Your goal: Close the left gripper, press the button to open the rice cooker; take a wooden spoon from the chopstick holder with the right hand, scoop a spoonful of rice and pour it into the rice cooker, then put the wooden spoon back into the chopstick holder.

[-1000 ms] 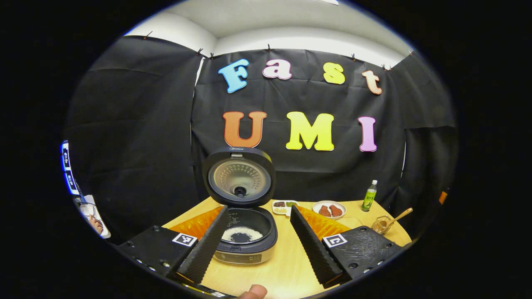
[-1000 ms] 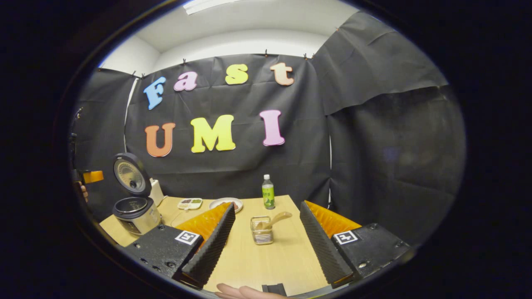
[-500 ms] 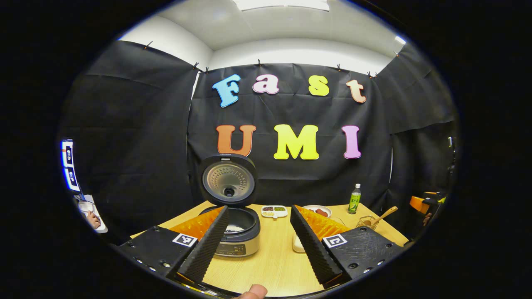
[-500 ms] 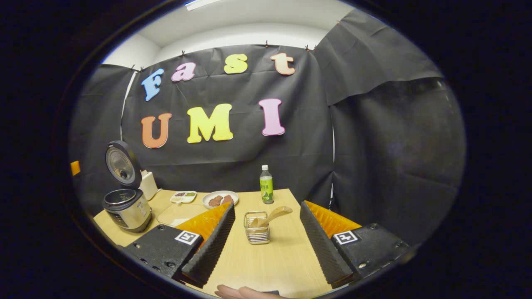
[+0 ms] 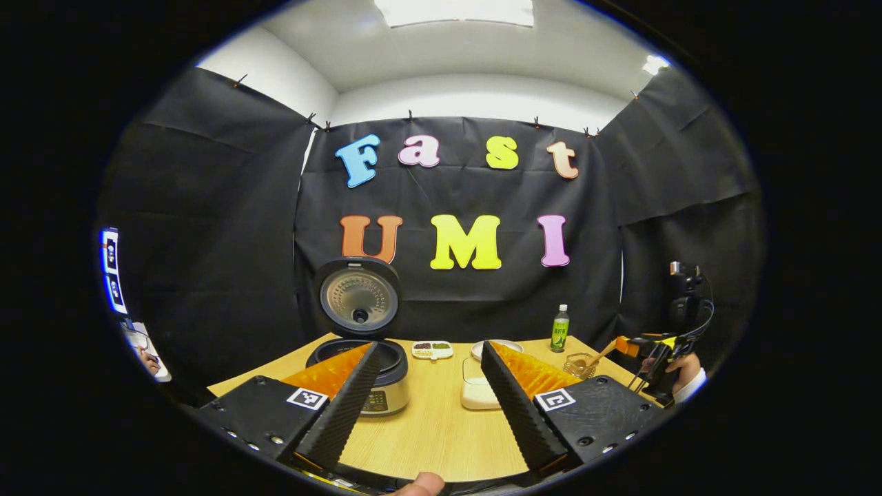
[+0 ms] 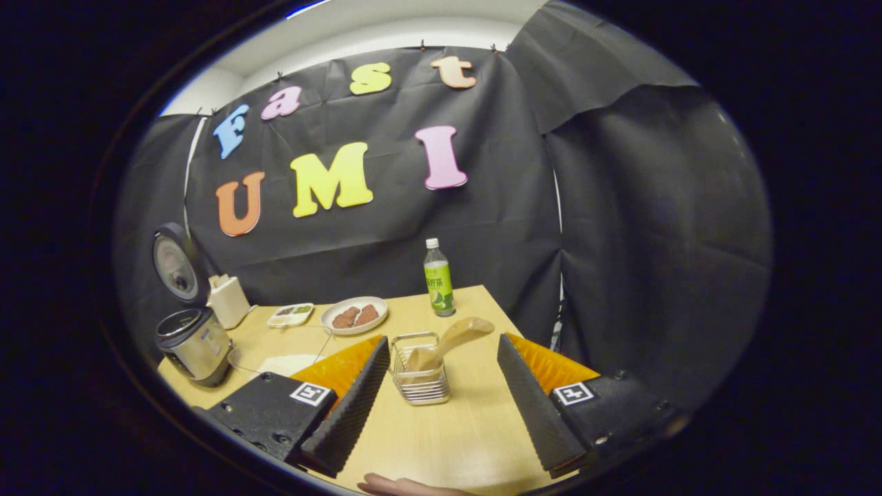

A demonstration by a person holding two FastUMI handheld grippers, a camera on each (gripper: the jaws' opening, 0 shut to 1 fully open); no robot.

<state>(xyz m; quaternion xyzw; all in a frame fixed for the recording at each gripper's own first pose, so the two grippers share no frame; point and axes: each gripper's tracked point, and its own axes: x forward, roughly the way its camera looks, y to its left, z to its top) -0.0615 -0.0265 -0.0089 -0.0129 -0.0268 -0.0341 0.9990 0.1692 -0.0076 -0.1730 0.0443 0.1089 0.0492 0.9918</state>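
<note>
The rice cooker [image 5: 375, 386] stands on the wooden table with its lid [image 5: 358, 300] raised upright. My left gripper [image 5: 427, 406] hangs open in front of it, well back, with nothing between its fingers. A white container of rice [image 5: 475, 393] sits right of the cooker. In the right gripper view, a wire chopstick holder [image 6: 420, 375] holds a wooden spoon [image 6: 458, 334] leaning right. My right gripper [image 6: 437, 406] is open just short of the holder, which lies between its fingers' line. The open cooker [image 6: 193, 341] is far left there.
A green bottle [image 6: 437, 279], a plate of brown food [image 6: 353, 315] and a small divided dish [image 6: 293, 315] stand along the table's back. A white box [image 6: 227, 301] sits behind the cooker. The other gripper and a hand [image 5: 685, 372] appear at far right.
My left gripper has drawn back and away from the open cooker. My right gripper has moved closer to the chopstick holder and tilted down. Both stay open.
</note>
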